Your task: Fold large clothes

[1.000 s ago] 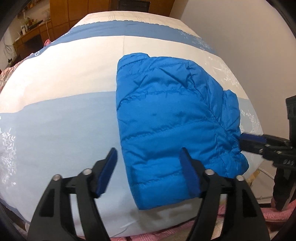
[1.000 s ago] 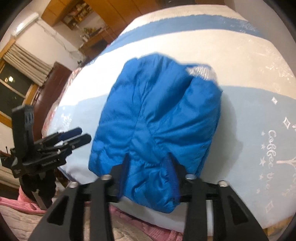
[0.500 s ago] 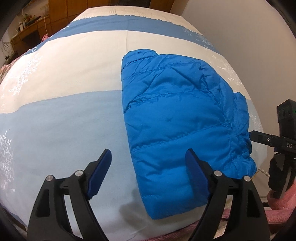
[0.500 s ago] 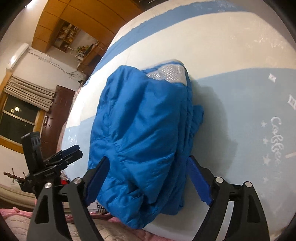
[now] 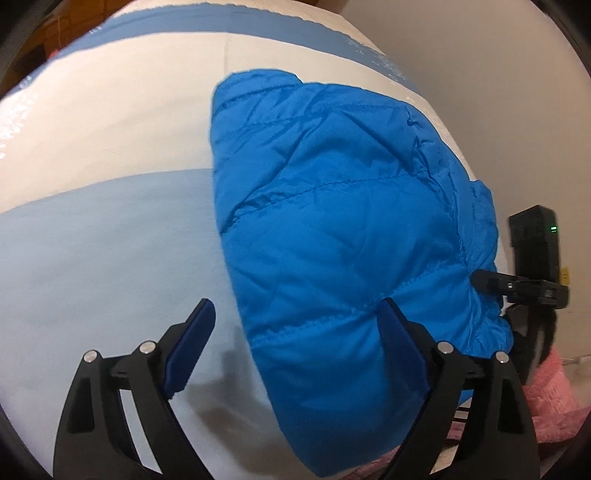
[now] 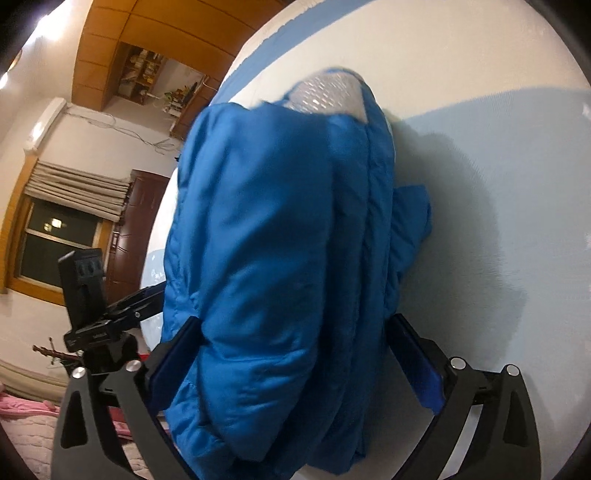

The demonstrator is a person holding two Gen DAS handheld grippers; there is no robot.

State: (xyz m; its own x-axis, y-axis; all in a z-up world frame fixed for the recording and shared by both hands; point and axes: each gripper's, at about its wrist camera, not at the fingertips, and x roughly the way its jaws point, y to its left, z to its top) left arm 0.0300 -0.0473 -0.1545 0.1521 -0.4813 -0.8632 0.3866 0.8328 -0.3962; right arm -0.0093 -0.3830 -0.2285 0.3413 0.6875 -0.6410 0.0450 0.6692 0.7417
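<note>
Left hand-held gripper point(image 5: 295, 341): jaws spread wide and opening; one blue pad over bare bed sheet, the other pressing into the near-left edge of the jacket, with only that edge lying between the jaws, nothing clamped. Right hand-held gripper point(image 6: 291, 354): jaws at their widest and opening, straddling the near end of the folded bundle; pads stand beside the fabric on either side, and I cannot tell if they touch it. Blue quilted jacket point(image 5: 351, 229) lies folded into a compact oblong on the bed point(image 5: 110, 240), close to the near edge and toward the right side in the left wrist view. Long axis runs from the near edge of the bed away toward the far end. Far end of the bundle shows a patch of silver lining point(image 6: 325, 92) in the right wrist view. Sheet under it is banded: pale blue beneath the near half, cream beneath the far half, a darker blue stripe point(image 5: 221, 22) beyond. Pink blanket point(image 5: 550, 398) at the near right corner. Window point(image 6: 55, 251) and wooden cupboards point(image 6: 110, 48) in the background of the right wrist view.
</note>
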